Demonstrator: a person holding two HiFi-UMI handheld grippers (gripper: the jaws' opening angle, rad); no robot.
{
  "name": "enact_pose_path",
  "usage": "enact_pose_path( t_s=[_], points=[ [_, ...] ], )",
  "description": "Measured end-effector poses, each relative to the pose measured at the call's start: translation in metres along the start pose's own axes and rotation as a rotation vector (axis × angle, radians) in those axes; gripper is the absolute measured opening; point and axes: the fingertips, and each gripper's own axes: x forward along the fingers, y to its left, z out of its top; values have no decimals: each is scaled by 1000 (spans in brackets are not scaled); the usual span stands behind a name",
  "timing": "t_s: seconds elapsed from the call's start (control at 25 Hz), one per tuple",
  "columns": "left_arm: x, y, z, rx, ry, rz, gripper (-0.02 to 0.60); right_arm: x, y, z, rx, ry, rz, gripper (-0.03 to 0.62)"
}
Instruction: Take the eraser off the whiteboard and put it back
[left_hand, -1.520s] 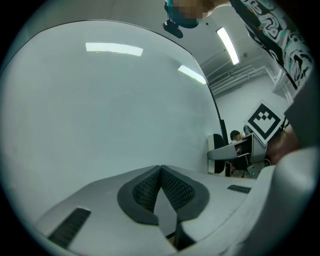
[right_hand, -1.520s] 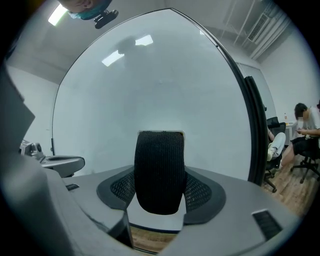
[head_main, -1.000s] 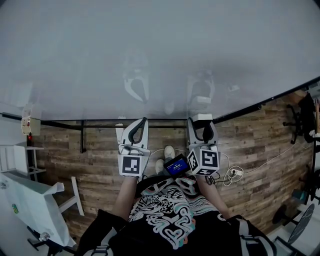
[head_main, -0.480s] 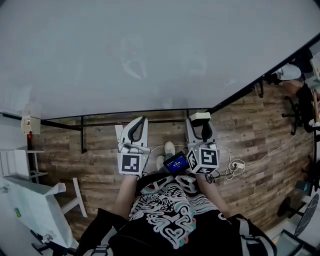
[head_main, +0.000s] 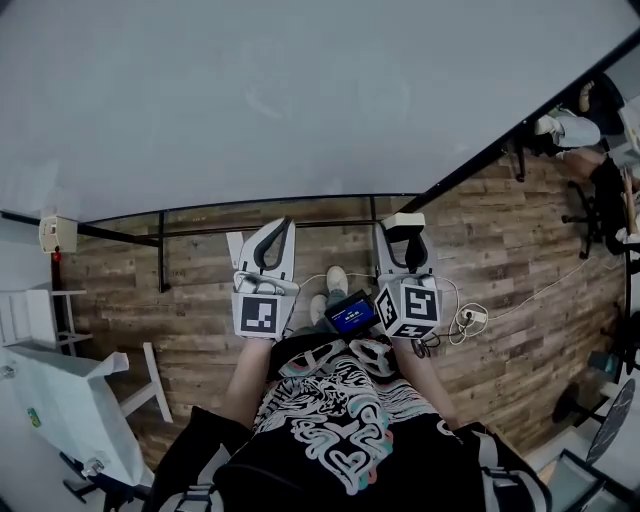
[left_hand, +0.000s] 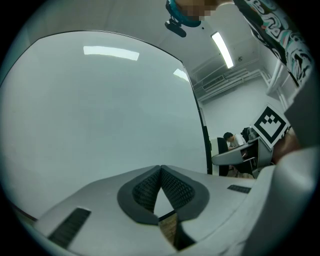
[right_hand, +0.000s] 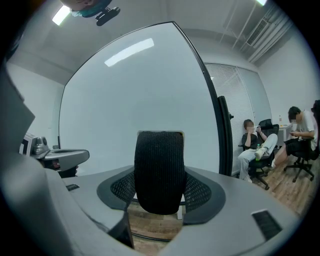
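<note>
The whiteboard (head_main: 300, 100) fills the upper head view, and it also spreads across the left gripper view (left_hand: 100, 110) and the right gripper view (right_hand: 140, 90). My right gripper (head_main: 403, 234) is shut on the eraser (head_main: 403, 220), below the board's lower edge. In the right gripper view the eraser (right_hand: 160, 170) shows its black felt face upright between the jaws of the right gripper (right_hand: 160, 197). My left gripper (head_main: 285, 226) hangs beside it, shut and empty; in its own view the left gripper (left_hand: 160, 171) has pads that meet at the tips.
Wood floor lies below, with a cable and power strip (head_main: 465, 345). The board's black stand (head_main: 160, 260) runs along its lower edge. White furniture (head_main: 60, 400) stands at the left. Two seated people (right_hand: 255, 145) and office chairs (head_main: 600, 210) are at the right.
The board's lower edge has risen in the head view and the grippers' reflections on it have faded. Both grippers sit slightly further from the board, and the eraser stays in the right one.
</note>
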Motion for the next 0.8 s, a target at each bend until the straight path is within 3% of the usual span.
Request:
enact_pose_path(
  t_s=[0.8],
  points=[
    [20, 14, 2, -5, -16, 16, 26, 28, -13, 5, 20, 3, -5, 262]
  ],
)
